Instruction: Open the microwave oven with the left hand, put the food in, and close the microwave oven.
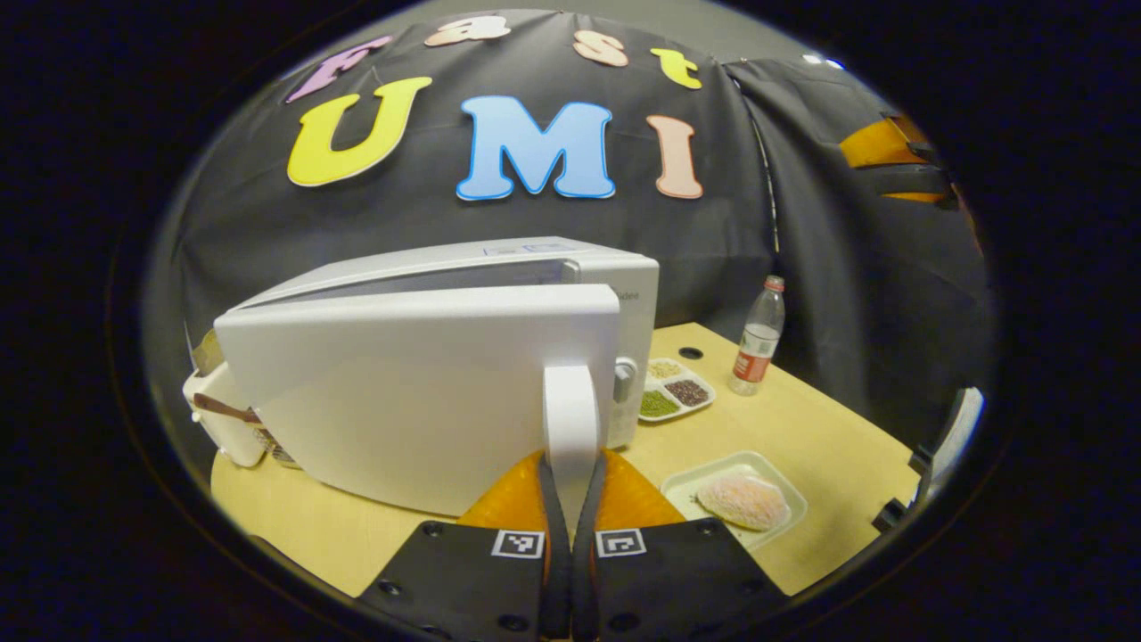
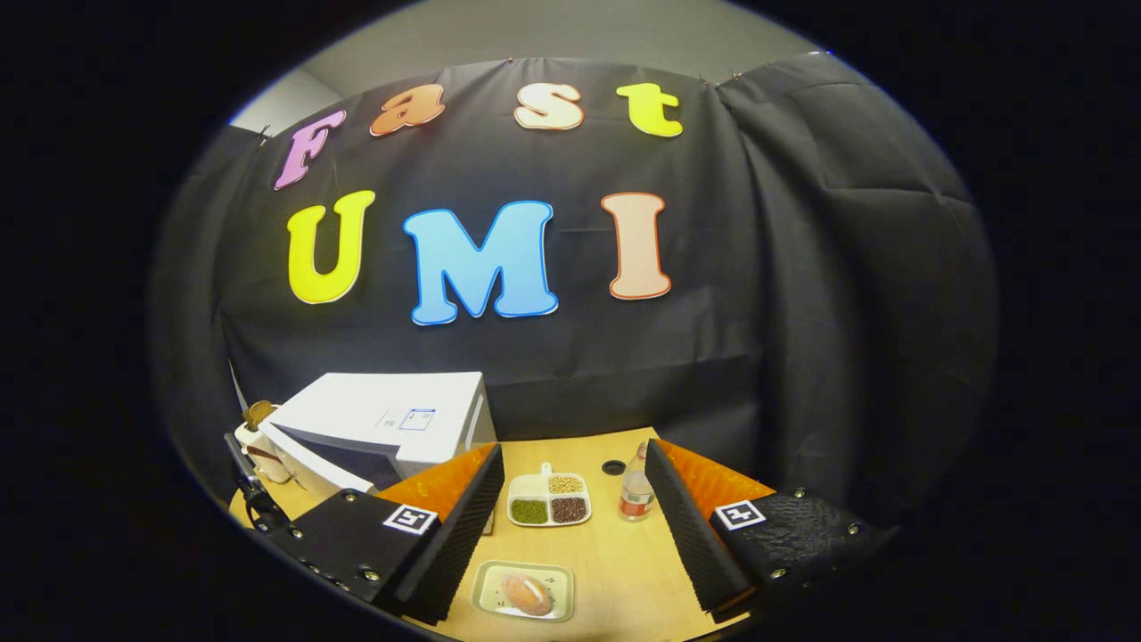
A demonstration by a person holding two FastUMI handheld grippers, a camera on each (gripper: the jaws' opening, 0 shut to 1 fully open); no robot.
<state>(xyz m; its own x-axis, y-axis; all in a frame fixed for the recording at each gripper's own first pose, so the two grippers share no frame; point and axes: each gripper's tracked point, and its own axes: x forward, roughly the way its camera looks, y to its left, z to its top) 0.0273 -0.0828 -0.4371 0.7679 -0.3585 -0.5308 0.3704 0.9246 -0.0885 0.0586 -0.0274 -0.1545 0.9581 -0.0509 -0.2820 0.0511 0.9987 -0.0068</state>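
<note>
Left tool point(image 1: 570, 499) closed on door handle point(image 1: 570, 419); microwave point(image 1: 499, 267) door point(image 1: 419, 392) swung partly out. Right tool point(image 2: 570, 526) held wide open, empty, above food point(image 2: 526, 593) in tray point(image 2: 488, 581) on table point(image 2: 624, 562). Pull best kept along hinge arc until opening is wide.

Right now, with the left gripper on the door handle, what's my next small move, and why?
Probably keep swinging the door wider. The left gripper is clamped on the handle, and the door is only partly open. The food sits on its tray, between the right gripper's open fingers.
</note>
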